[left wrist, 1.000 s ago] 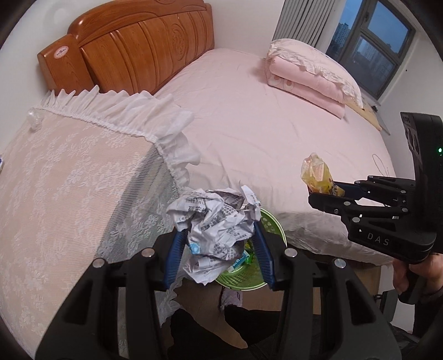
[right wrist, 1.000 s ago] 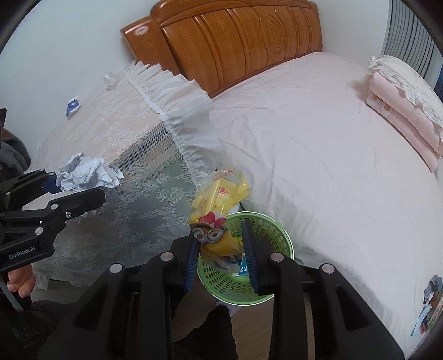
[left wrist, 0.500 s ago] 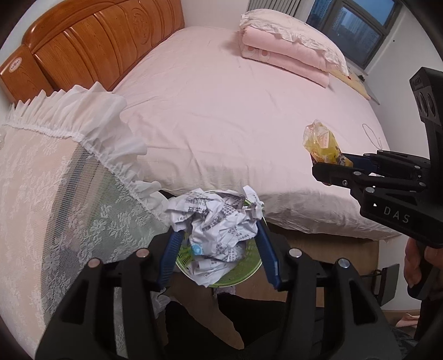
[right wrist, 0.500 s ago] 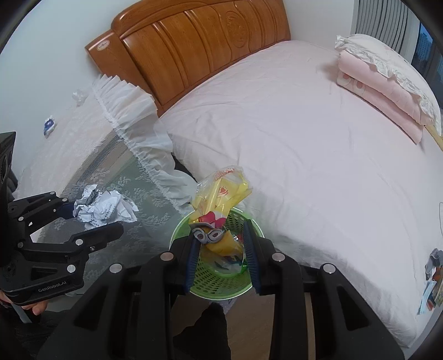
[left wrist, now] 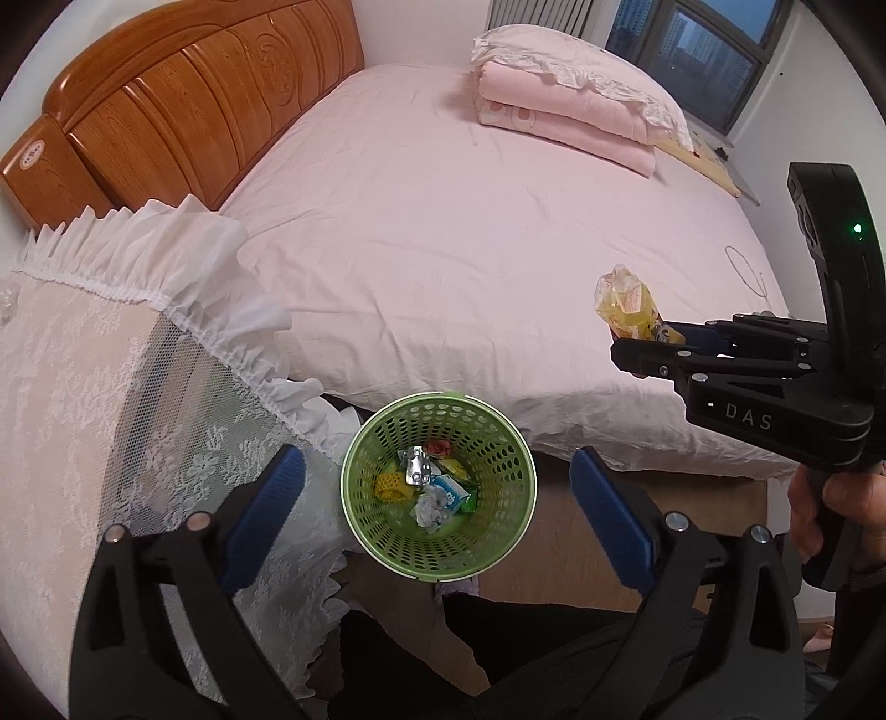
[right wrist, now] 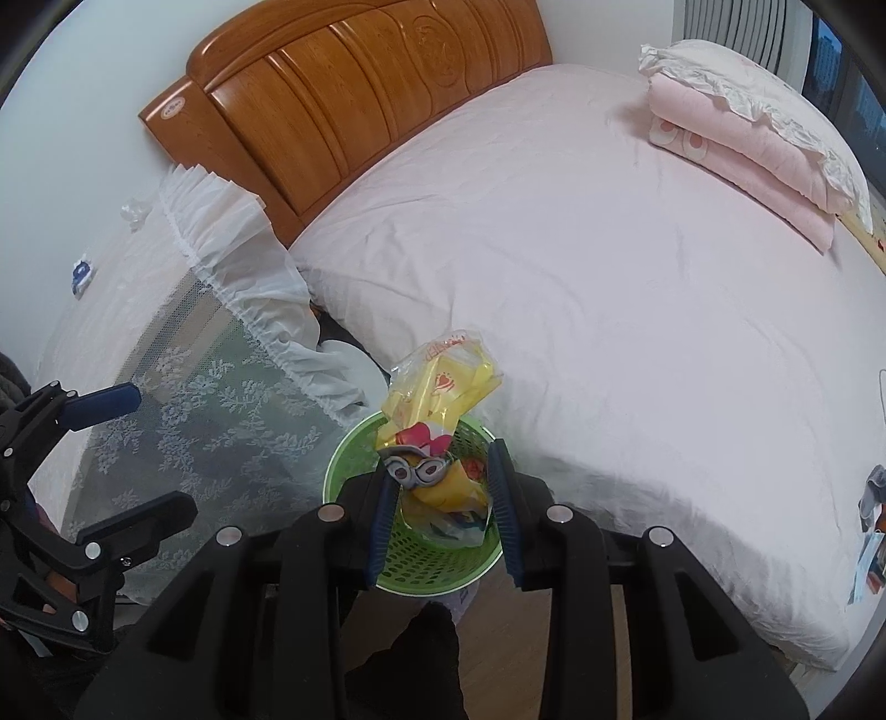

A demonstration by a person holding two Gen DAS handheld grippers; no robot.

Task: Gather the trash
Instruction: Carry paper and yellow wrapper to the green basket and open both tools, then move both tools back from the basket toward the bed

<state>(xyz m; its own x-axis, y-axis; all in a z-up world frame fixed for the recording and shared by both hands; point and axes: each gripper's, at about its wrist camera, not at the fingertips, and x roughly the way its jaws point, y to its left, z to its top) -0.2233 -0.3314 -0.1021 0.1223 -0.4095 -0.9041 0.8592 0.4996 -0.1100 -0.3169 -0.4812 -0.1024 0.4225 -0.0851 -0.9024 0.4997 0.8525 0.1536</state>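
Trash, 2 lots: loose bits inside green basket [left wrist: 354,526] on floor betw. bed edge and lace-covered stand; yellow snack wrapper [right wrist: 437,437] w/ cartoon goggle face, pinched in right gripper [right wrist: 443,498]. Basket contents in left wrist view: crumpled white paper wad [left wrist: 432,509], silver foil scrap [left wrist: 418,468], blue-white carton [left wrist: 451,493], yellow piece, red piece near far wall, all low at bottom. Left gripper [left wrist: 437,498] spread wide, blue pads on either side of basket rim in view, nothing betw. them, above basket mouth. Right gripper pressed onto wrapper's lower half, upper half sticking up and crinkled, clear film at top; in right wrist view wrapper directly over basket opening, basket partly hidden behind it. Same wrapper [left wrist: 628,304] seen from left cam at right side, raised, w/ bed as backdrop; height above basket can't tell. Person's hand [left wrist: 830,509] on right gripper's handle, green LED lit on its body. Outward: pink bed [left wrist: 470,232] behind basket, sheet hanging just beside rim; wooden headboard [left wrist: 194,105] at far left; folded pink quilt [left wrist: 565,122] w/ pillow on top at far corner; white lace cloth [left wrist: 83,387] w/ ruffled trim over stand at left, touching bed edge; window [left wrist: 698,50] dark beyond quilt.
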